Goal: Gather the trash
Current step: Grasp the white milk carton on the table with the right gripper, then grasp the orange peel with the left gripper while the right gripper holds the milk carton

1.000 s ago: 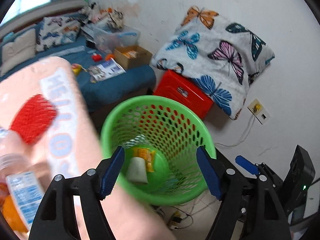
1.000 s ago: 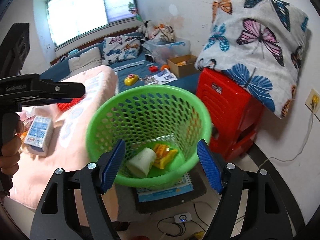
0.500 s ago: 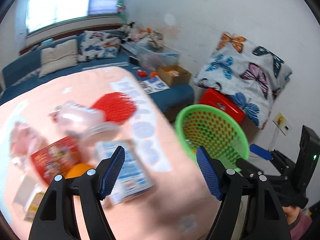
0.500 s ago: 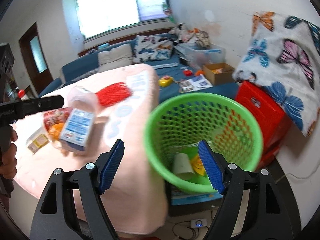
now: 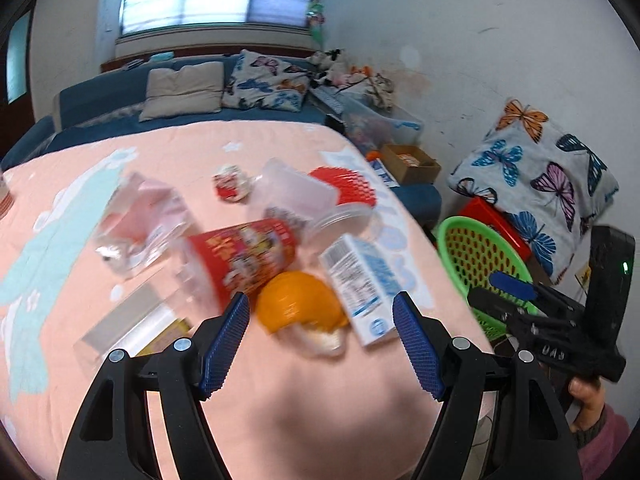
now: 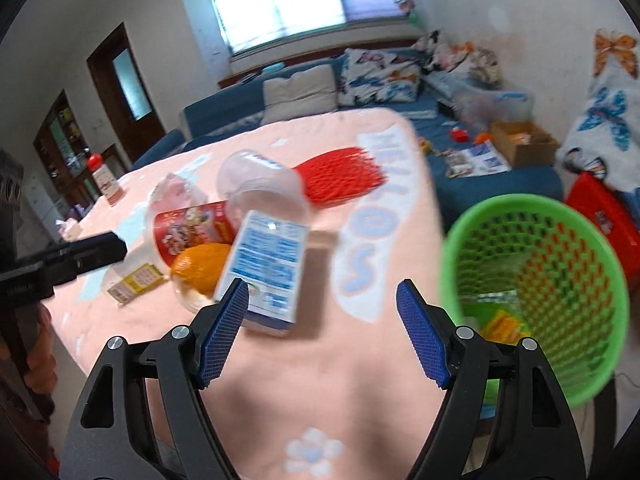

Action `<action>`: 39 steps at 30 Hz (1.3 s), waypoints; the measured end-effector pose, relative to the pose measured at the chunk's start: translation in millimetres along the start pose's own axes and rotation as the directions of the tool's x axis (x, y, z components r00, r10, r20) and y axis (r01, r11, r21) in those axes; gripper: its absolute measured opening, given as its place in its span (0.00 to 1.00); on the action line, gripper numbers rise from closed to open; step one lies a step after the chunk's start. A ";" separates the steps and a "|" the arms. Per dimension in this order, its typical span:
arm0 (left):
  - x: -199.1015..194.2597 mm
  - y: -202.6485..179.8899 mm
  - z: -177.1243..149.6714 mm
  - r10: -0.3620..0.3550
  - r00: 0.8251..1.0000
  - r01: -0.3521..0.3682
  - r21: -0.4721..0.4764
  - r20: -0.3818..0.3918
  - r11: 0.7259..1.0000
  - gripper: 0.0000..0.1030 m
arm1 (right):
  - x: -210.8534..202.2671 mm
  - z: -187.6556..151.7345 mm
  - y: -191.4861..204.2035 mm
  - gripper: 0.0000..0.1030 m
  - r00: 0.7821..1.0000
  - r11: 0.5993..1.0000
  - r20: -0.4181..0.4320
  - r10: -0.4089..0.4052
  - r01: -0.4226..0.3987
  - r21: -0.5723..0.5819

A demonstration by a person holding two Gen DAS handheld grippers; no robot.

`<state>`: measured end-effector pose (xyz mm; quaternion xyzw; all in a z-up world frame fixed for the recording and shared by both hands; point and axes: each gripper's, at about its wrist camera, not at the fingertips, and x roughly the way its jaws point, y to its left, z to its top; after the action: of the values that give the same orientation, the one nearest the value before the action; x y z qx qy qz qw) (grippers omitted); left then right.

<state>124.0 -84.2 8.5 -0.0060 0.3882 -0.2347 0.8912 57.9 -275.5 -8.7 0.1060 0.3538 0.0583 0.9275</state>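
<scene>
Trash lies on the pink tablecloth (image 5: 280,400): an orange peel (image 5: 300,304), a white-blue carton (image 5: 360,284), a red printed cup (image 5: 244,256), clear plastic containers (image 5: 304,200) and a red mesh (image 5: 348,188). My left gripper (image 5: 320,340) is open and empty, just in front of the orange peel. My right gripper (image 6: 320,328) is open and empty, over the table near the carton (image 6: 268,268). The green basket (image 6: 536,292) stands to its right with wrappers inside; it also shows in the left wrist view (image 5: 480,264).
A flat clear box (image 5: 128,328) and a crumpled clear bag (image 5: 140,224) lie on the left of the table. A red stool (image 5: 492,224), a butterfly pillow (image 5: 548,184) and a blue sofa (image 5: 160,104) stand behind. The table edge runs beside the basket.
Both grippers have swung left, away from over the basket to above the table's trash pile. Both stay open and empty.
</scene>
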 end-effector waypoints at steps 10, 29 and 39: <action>-4.7 31.2 -11.2 0.024 1.000 -0.024 -0.053 0.004 0.998 0.69 | 45.0 16.4 22.6 0.74 0.995 0.998 -0.083 0.062 -0.062 0.005; 8.3 41.2 -20.5 0.004 1.000 -0.005 -0.033 -0.022 0.999 0.69 | 113.5 27.6 15.5 0.75 0.967 0.988 -0.225 0.122 -0.096 0.124; 32.2 24.0 -13.4 -0.033 0.997 0.036 0.046 -0.070 0.998 0.69 | 105.7 23.6 19.0 0.62 0.967 0.990 -0.223 0.126 -0.108 0.094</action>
<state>143.5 -74.2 -27.7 0.0166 0.4129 -0.2592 0.8730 151.6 -241.3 -55.0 0.1567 0.4531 0.1105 0.8706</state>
